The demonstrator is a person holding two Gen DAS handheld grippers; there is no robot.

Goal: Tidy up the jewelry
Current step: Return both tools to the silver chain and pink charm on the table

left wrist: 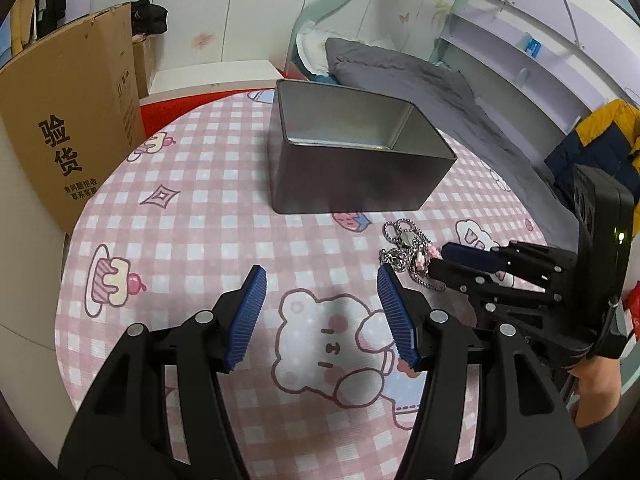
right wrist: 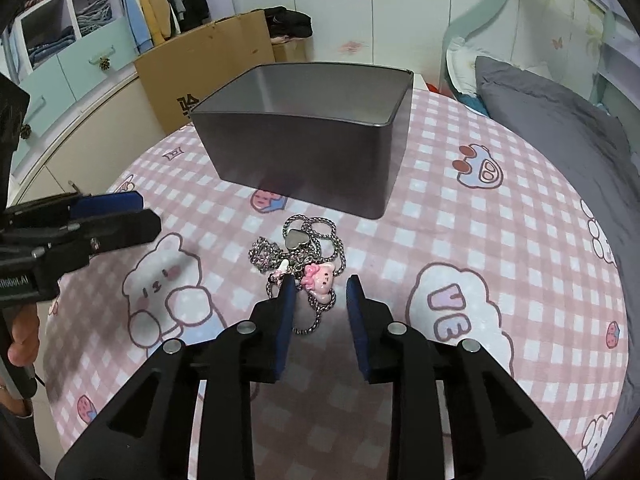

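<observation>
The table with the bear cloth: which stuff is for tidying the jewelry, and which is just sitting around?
For the job:
- tangled chain necklaces, heart pendant, pink charm
- empty metal tin
- right gripper, fingers open around the chains
- left gripper, open and empty

Just lying about:
- cardboard box
- grey bedding
- hanging clothes
- yellow jacket

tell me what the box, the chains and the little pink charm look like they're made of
Box: looks like thin sheet metal, a tin, with a dull grey satin finish; the inside walls reflect softly.
Chains: probably steel or plated metal; silvery links glint, as does the polished heart pendant.
Pink charm: likely glossy plastic or resin, judging by its smooth moulded shape and shine.
</observation>
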